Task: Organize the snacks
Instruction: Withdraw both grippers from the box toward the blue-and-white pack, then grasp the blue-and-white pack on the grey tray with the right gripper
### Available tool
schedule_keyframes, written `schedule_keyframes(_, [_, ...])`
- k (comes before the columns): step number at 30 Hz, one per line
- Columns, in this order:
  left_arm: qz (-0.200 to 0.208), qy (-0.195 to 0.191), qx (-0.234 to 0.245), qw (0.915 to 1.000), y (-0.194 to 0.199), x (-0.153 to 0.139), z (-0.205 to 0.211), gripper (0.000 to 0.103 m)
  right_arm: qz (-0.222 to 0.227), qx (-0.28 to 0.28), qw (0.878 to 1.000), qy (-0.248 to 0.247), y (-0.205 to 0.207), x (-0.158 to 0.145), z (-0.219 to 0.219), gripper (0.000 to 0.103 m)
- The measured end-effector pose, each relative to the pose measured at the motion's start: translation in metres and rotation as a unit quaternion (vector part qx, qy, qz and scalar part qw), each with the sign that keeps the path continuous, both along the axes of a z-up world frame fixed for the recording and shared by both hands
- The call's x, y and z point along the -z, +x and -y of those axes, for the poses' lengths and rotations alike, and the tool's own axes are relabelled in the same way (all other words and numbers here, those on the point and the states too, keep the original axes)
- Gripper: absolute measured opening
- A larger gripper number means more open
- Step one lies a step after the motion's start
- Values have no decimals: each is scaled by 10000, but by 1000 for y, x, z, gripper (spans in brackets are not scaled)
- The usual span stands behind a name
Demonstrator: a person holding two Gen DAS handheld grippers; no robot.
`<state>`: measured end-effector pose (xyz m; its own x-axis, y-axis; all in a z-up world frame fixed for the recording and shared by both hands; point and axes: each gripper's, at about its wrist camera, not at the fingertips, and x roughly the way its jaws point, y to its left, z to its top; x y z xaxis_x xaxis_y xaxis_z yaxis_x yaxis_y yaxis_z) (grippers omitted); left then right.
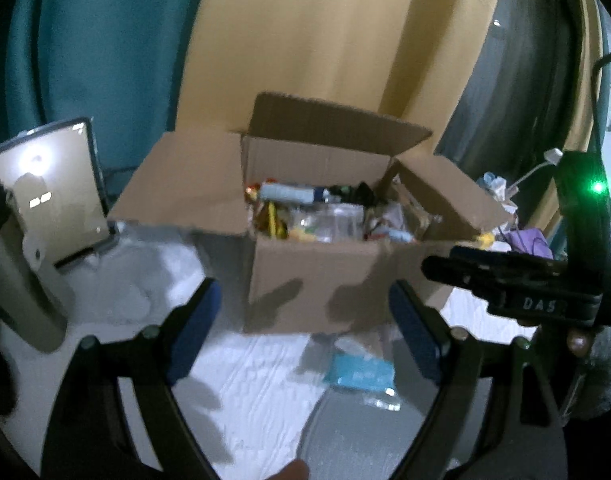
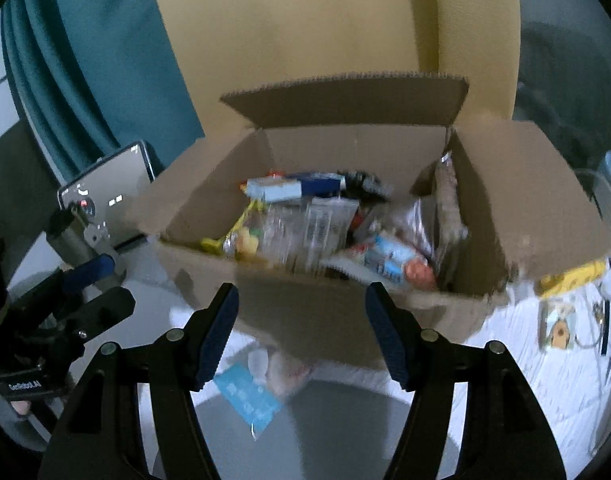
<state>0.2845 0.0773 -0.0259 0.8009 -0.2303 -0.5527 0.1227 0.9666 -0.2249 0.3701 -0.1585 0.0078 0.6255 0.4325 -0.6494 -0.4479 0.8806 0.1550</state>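
Note:
An open cardboard box [image 1: 313, 284] stands on a white cloth, filled with several snack packets [image 1: 329, 220]. In the right wrist view the box [image 2: 305, 312] shows clear, blue and orange packets [image 2: 385, 260] inside. A blue-and-clear packet [image 1: 359, 374] lies on the cloth in front of the box; it also shows in the right wrist view [image 2: 247, 398]. My left gripper [image 1: 303, 312] is open and empty, just short of the box front. My right gripper [image 2: 301, 320] is open and empty, also facing the box front.
A phone on a stand [image 1: 53, 196] stands left of the box, seen too in the right wrist view [image 2: 105, 196]. Loose items and cables [image 2: 569, 304] lie right of the box. Teal curtain [image 1: 85, 48] and tan wall behind.

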Motion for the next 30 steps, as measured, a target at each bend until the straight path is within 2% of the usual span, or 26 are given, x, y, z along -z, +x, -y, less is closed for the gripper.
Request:
schedule_keyframes(6, [-104,-78,-49,9999,-16,19,-10,87,-208,29,9997,-124,-16,28,-10,69])
schedule_keyframes(10, [-232,-64,-65,9997,-23,34,-18,87,-371,44,9992,-157,-23,49,-18,78])
schedule_keyframes(15, [-340,-164,-188,9991,-30,52,-36,87,-618,88,9978,-236,-25,75,-33,81])
schedule_keyframes(26, [-509,-468,-337,9970,-25,74,-65,87,-804,536,9949,-284,-7,102,-58,86])
schedule_keyframes(30, [-551,-480,-357,9967,-22,81,-68,87,-811,590,9936,-518,-2,113,-70,90])
